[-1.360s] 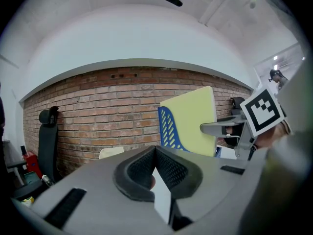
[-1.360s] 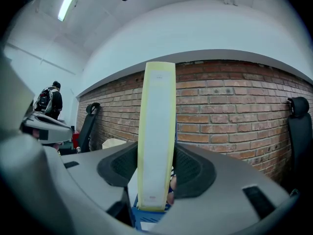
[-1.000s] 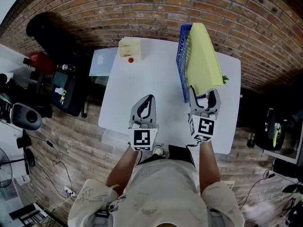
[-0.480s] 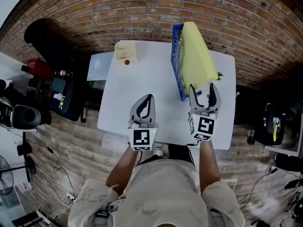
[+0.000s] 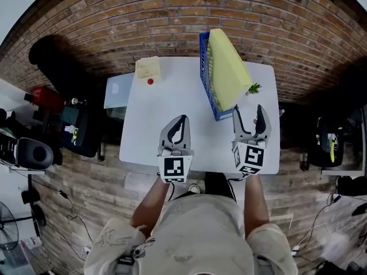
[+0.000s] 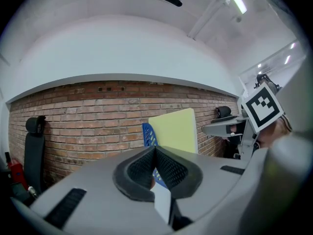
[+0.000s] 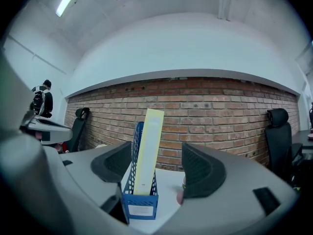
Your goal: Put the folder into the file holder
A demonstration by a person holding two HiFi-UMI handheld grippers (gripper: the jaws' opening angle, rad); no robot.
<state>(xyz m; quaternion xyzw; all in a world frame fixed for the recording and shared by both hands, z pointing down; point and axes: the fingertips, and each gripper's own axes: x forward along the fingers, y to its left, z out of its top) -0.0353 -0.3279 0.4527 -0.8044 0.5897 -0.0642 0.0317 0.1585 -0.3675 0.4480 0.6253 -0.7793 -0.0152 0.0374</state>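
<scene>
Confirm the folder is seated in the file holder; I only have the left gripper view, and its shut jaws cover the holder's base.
Observer: Yes; the right gripper view shows the yellow folder standing inside the blue file holder, lower end within its walls.
Operator: Is the right gripper gripping it?
Observer: No; the right gripper has its jaws apart, short of the holder, touching nothing.
Operator: Anything beside the holder?
Observer: In the head view, a small green plant sits on the table at its right.

A yellow folder is seen standing in the blue file holder on the white bench; the right tongs are held spread nearby, the left tongs pressed together.
</scene>
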